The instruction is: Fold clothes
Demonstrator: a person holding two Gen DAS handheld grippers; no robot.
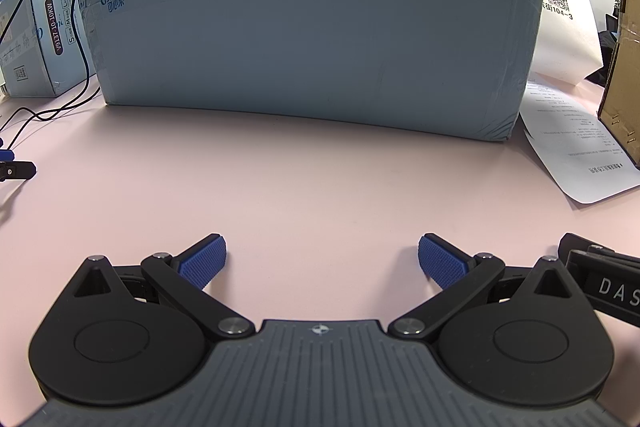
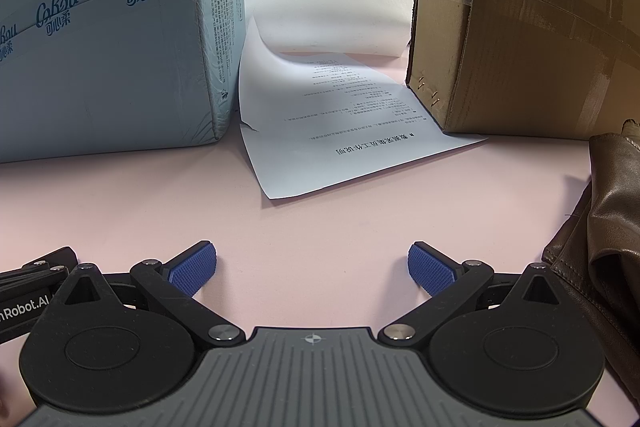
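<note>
A dark brown leather garment (image 2: 604, 227) lies crumpled on the pink table at the right edge of the right wrist view. My right gripper (image 2: 312, 267) is open and empty, low over the table, with the garment just to the right of its right finger. My left gripper (image 1: 322, 259) is open and empty over bare pink table (image 1: 304, 179). No garment shows in the left wrist view. Part of the other gripper shows at the right edge of the left view (image 1: 600, 279).
A large pale blue box (image 1: 312, 27) stands straight ahead of the left gripper. A printed sheet (image 2: 340, 123) lies between it and a brown cardboard box (image 2: 520, 27). Black cables (image 1: 60, 99) and smaller boxes (image 1: 36, 39) sit at the far left.
</note>
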